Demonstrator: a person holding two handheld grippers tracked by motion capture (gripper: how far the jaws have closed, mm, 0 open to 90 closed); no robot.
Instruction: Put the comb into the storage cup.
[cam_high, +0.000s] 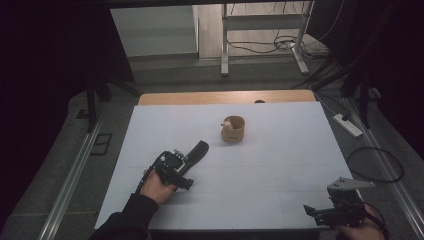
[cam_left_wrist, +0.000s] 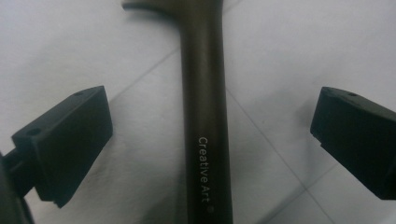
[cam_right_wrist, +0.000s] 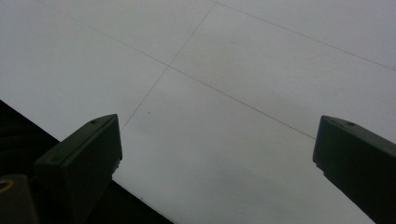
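Item 1, left gripper (cam_high: 186, 164): I have it low over the desk (cam_high: 280, 150), left of centre, jaws spread wide. In the left gripper view the gripper (cam_left_wrist: 210, 135) straddles a dark brush handle (cam_left_wrist: 205, 107), one jaw on either side, neither touching it.

Item 2, dark brush handle (cam_high: 196, 153): lies flat on the white desk surface, slanting away from the left gripper toward the wooden cup (cam_high: 233, 129). Lettering on it reads "Creative Art".

Item 3, wooden cup: upright near the desk's middle, well apart from both grippers, a small pale object at its rim that I cannot identify.

Item 4, right gripper (cam_high: 311, 210): at the desk's near right corner, jaws wide apart over bare surface at the desk's edge, holding nothing.
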